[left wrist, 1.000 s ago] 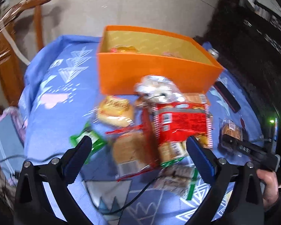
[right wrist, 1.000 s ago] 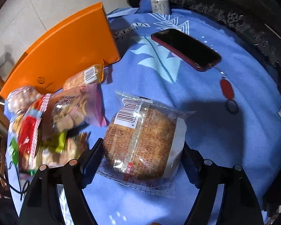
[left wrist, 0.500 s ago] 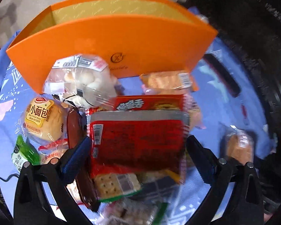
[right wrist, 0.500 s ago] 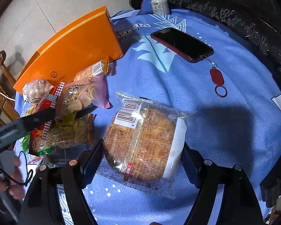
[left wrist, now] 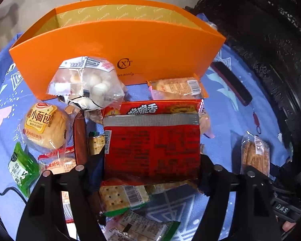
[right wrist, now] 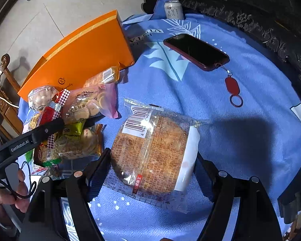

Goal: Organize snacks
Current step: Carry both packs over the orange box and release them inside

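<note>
An open orange box [left wrist: 118, 46] stands on the blue cloth behind a pile of snack packets. My left gripper [left wrist: 150, 162] is down over that pile with its jaws closing. A red snack packet [left wrist: 152, 146] fills the gap between them, and both pads meet its side edges. One of its fingers [right wrist: 46, 128] also shows in the right wrist view, lying across the pile. My right gripper [right wrist: 150, 160] is shut on a round brown cake in a clear wrapper [right wrist: 150, 152], held a little above the cloth to the right of the pile.
The pile holds a bag of white balls [left wrist: 86, 84], a small bun [left wrist: 44, 126], a green packet [left wrist: 22, 166] and crackers [left wrist: 120, 196]. A phone [right wrist: 196, 52] with a red tag [right wrist: 231, 84] and a can [right wrist: 173, 10] lie behind. Dark carved furniture [right wrist: 271, 20] borders the right.
My left gripper came down and forward onto the pile, and its jaws narrowed around the red packet. The right gripper kept the cake and hardly moved.
</note>
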Tool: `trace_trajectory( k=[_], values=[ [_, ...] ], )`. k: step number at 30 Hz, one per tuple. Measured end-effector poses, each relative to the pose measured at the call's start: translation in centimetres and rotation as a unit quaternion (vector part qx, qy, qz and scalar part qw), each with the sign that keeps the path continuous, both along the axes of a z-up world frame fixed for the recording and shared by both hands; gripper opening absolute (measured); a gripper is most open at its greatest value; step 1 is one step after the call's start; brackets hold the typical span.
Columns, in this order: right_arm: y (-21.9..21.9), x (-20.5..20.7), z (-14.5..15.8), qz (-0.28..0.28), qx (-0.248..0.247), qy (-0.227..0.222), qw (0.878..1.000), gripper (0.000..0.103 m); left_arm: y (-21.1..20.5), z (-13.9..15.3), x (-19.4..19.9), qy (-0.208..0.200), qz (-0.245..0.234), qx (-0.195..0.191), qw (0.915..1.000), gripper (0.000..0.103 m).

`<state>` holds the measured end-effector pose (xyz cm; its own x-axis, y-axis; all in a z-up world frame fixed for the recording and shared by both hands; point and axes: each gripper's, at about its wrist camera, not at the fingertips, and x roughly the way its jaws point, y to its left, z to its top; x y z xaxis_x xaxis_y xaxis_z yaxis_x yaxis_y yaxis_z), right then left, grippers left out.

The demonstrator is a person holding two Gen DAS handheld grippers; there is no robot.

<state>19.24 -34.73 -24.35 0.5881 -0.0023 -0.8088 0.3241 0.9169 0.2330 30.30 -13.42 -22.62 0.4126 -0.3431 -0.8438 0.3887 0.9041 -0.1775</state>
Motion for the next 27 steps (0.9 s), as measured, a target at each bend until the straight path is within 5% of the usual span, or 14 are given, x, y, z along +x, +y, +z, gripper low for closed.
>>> trace_trajectory(
  k=[15,27],
  values=[
    [2.9,0.8,6.7,0.056,-0.026,-0.073,0.995,0.079,5.6,9.7,-4.2,-0.114,0.002,-0.023,0.9933,0.071],
    [5.3,6.7,15.9,0.112,-0.061,-0.187,0.974,0.078,9.9,17.5,0.0,-0.190,0.043,-0.053,0.9793,0.071]
  ],
)
